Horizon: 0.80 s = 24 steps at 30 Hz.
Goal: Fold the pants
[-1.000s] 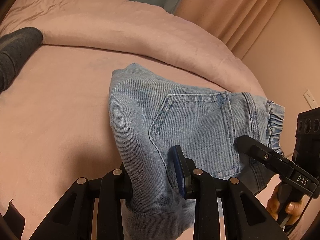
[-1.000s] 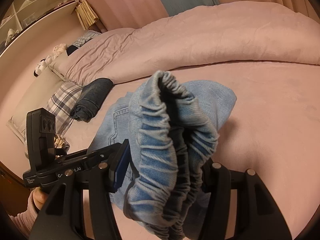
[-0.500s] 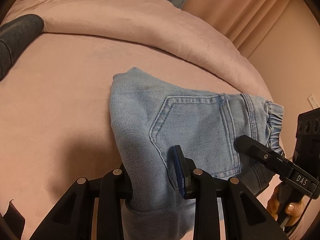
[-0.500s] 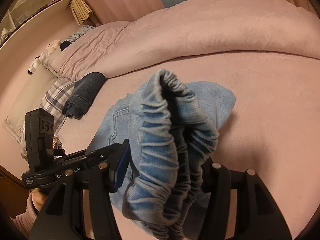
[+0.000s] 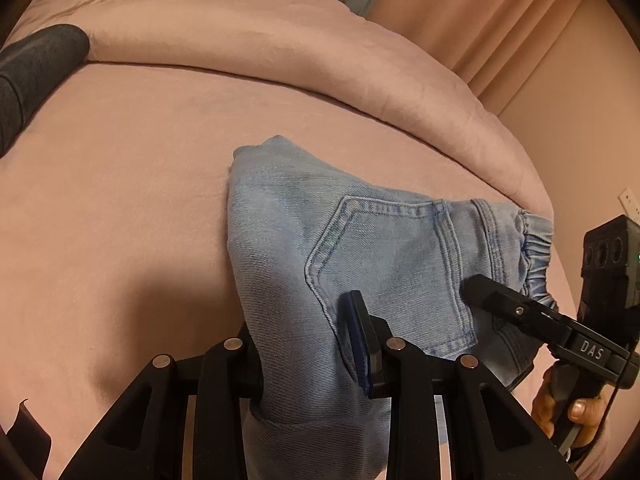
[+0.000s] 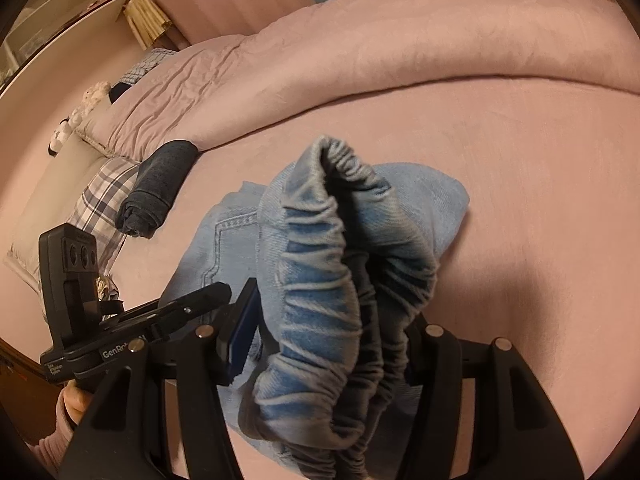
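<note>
A: What do we see of the pants point(image 5: 360, 248)?

B: We see light blue denim, folded into a compact bundle, with a stitched back pocket point(image 5: 392, 276) facing up.

A: And the waistband point(image 6: 320, 304)?

B: We note a gathered elastic band, doubled over and raised in an arch, its darker inner side showing.

A: Where does the bundle lie?

B: We see its far folded edge resting on the pink bedsheet point(image 5: 120, 200), the near part lifted.

Dim warm light, fisheye-warped edges.

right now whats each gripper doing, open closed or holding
left gripper: closed on the jeans.
right gripper: closed on the jeans' elastic waistband.
</note>
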Each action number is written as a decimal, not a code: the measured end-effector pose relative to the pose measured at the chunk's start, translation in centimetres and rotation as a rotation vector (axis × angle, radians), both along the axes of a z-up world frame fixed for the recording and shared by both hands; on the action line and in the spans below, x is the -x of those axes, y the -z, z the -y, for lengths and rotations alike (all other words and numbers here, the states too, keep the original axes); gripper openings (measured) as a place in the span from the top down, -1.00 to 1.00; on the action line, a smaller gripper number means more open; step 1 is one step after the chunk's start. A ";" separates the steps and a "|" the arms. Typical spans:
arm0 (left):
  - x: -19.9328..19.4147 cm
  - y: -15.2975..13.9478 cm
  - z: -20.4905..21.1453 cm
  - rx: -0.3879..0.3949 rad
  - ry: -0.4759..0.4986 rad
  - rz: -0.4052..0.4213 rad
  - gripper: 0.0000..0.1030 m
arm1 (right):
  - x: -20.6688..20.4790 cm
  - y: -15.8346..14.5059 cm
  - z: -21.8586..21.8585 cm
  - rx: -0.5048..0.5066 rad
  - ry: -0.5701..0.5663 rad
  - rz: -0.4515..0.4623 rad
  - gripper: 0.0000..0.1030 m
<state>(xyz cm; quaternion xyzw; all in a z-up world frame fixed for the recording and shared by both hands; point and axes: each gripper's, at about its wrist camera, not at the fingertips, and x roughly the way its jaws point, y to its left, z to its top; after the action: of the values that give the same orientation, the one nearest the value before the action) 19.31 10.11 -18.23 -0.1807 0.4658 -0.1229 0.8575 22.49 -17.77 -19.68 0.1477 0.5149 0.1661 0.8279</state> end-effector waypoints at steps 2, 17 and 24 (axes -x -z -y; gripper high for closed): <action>0.0 0.1 0.0 -0.001 0.000 -0.002 0.42 | -0.1 0.5 0.3 -0.002 0.008 -0.013 -0.16; 2.2 -2.3 -0.6 -0.136 -0.080 0.051 -0.09 | 1.2 -2.1 3.1 0.114 0.167 -0.009 -0.55; 2.6 -3.4 1.5 -0.153 -0.035 0.105 -0.09 | 1.7 -6.7 0.9 0.205 0.041 0.170 -0.15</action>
<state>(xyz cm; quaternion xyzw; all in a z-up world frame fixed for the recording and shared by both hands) 16.69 8.63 -14.81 -0.1160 0.4250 -0.0814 0.8940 20.74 -18.67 -12.99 0.0582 0.4539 0.1074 0.8826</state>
